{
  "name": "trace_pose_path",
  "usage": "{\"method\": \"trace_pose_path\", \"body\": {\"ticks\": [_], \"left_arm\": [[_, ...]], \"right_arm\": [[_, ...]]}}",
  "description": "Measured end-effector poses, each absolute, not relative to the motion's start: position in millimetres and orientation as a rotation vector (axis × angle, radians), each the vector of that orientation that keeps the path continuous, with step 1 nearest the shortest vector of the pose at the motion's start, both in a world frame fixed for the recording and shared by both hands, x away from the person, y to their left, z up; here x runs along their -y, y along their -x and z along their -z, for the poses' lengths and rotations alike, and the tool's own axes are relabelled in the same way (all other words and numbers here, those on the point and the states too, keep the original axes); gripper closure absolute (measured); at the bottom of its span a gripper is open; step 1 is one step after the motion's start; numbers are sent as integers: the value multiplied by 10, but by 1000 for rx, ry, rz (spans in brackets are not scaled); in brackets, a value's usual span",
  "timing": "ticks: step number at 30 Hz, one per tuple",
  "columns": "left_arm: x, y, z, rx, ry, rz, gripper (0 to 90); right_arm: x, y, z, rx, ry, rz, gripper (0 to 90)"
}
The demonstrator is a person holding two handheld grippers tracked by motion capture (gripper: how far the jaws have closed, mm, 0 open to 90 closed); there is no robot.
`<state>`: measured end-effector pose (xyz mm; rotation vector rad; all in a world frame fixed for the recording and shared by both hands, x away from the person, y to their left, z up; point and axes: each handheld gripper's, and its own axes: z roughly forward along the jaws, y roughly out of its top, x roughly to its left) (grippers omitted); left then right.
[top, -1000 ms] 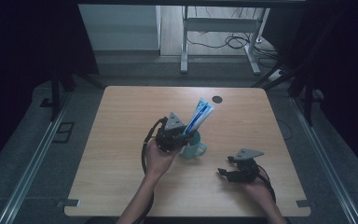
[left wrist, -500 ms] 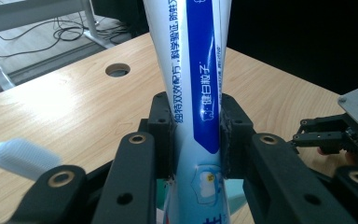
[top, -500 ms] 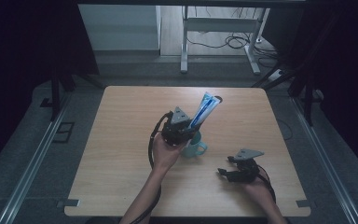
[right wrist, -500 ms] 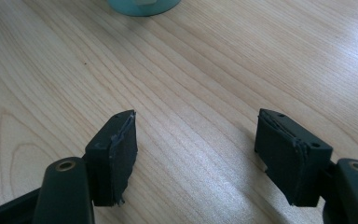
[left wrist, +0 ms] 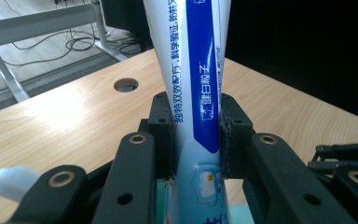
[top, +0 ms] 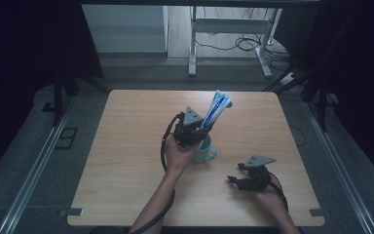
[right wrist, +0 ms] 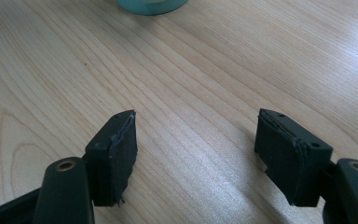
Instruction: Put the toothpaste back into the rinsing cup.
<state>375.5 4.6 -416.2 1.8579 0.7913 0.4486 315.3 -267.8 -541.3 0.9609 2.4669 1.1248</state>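
Toothpaste tube (top: 215,111), white with a blue stripe, tilts up and away over the teal mug (top: 203,148), clamped low between the left gripper (top: 191,130) pads. Right gripper (top: 238,181) rests open on the table (top: 126,146).

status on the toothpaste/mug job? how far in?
Done: the left gripper has the toothpaste tube clamped between its jaws, tilted, right above the teal mug. In hand: the tube sits over the mug; whether its lower end is inside the rim is hidden by the gripper. Left, probably: settle the tube in the mug and let go. The right gripper rests open on the table, holding nothing.
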Motion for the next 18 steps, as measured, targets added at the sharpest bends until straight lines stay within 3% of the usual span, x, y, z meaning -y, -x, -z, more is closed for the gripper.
{"method": "trace_pose_path", "body": {"ticks": [18], "left_arm": [[-6, -3800, 4287, -818, -1819, -500, 710]], "right_arm": [[2675, -3151, 5412, -2466, -959, -1120, 297]]}}
